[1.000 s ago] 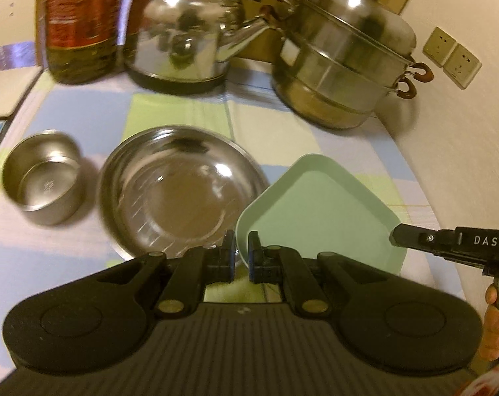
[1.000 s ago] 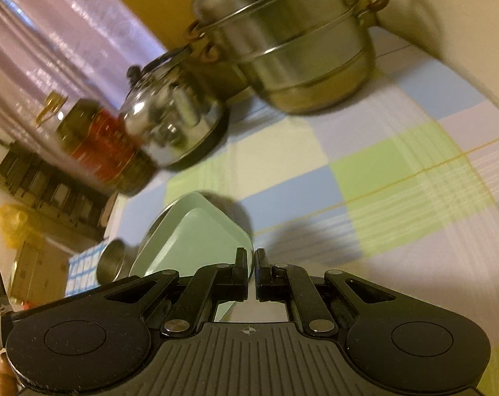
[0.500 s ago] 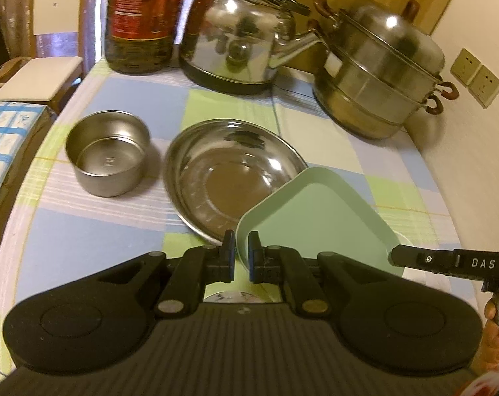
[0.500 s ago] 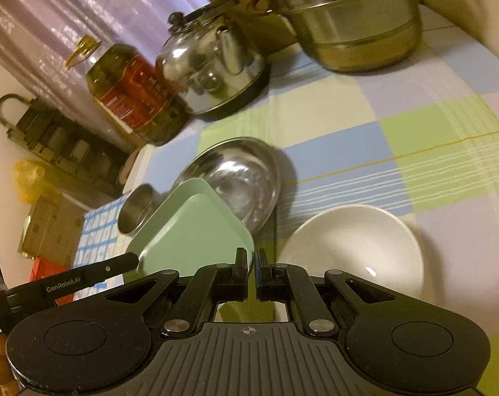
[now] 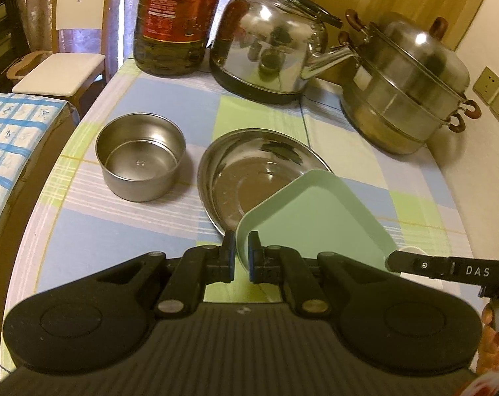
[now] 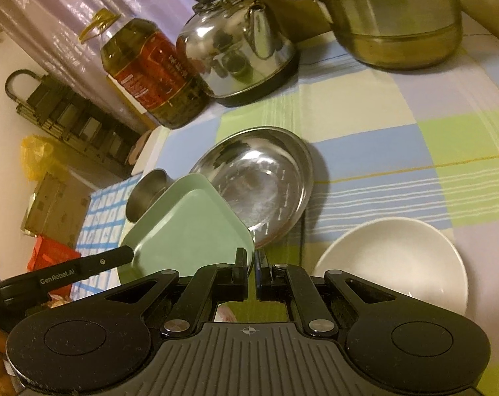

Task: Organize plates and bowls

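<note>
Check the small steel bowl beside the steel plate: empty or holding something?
Empty. The left wrist view looks straight into the small steel bowl and shows only its bare, shiny bottom, nothing inside.

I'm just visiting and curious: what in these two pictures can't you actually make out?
- White bowl: near side hidden by the right tongs in the right view.
- Green plate: in the left view, its near rim is behind the left tongs.
- Oil bottle: top cut off by the left view's edge.

A home kitchen table; checked tablecloth, steel kettle, stacked steamer pot, oil bottle.
</note>
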### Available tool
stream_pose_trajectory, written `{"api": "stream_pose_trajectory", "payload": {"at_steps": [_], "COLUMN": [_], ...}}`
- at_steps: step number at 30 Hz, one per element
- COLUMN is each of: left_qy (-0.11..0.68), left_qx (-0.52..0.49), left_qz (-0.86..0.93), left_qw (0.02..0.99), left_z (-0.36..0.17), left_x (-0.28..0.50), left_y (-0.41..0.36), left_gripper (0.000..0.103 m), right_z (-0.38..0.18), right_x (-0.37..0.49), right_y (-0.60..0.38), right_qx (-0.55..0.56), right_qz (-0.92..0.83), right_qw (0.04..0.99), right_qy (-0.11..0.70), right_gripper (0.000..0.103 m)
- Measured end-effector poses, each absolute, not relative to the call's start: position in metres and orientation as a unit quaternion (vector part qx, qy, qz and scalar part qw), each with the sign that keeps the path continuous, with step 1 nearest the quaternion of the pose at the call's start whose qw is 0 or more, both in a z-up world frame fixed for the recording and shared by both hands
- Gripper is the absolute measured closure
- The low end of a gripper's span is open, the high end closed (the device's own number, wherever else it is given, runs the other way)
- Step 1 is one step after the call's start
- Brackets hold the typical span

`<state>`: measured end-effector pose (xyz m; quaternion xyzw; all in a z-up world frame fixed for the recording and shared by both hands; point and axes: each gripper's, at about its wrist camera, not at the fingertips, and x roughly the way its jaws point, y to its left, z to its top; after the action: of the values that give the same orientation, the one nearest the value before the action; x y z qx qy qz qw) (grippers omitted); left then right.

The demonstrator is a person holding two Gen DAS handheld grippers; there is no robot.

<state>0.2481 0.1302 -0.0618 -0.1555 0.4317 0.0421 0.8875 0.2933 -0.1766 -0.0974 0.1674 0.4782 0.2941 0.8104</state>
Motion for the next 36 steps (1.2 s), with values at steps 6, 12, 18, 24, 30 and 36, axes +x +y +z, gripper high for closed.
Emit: {"api": "stream_pose_trajectory", "payload": {"at_steps": [6,12,18,24,30,36], "left_qy": [0.436,0.441,0.448,0.456,0.465,0.476], "left_qx": [-0.152,-0.145,-0.143,-0.143,-0.140,-0.138], "left_qz": [0.048,0.047,0.047,0.048,0.049,0.053], "left_qw": [0.885,0.884,0.881,0.877,0.873,0.867], "left_z": [-0.070,-0.082,-0.097,-0.114,-0.128,-0.139], "left_x": [0.261,0.284,0.308,0.332,0.355,0.366], "left_y": [0.138,0.145,0.148,0.152,0.152,0.154], "left_gripper": [0.097,0.097,0.097,0.097,0.097,0.097], "right_z": [-0.107,-0.116,-0.124,-0.135,-0.145,-0.154], "right_x": [0.305,0.324,0.345,0.368,0.389,0.402], "right_y": [-0.163,-0.152,-0.142,-0.133,-0.127,-0.120], "right_qx": [0.152,0.140,0.126,0.117,0.107,0.097], "right_qz": [0.294,0.287,0.273,0.256,0.241,0.233], "right_qw": [0.808,0.810,0.813,0.815,0.816,0.813], "right_qy": [0.487,0.492,0.499,0.507,0.515,0.524], "right_gripper": [0.098,0.098,0.098,0.098,0.098,0.098]}}
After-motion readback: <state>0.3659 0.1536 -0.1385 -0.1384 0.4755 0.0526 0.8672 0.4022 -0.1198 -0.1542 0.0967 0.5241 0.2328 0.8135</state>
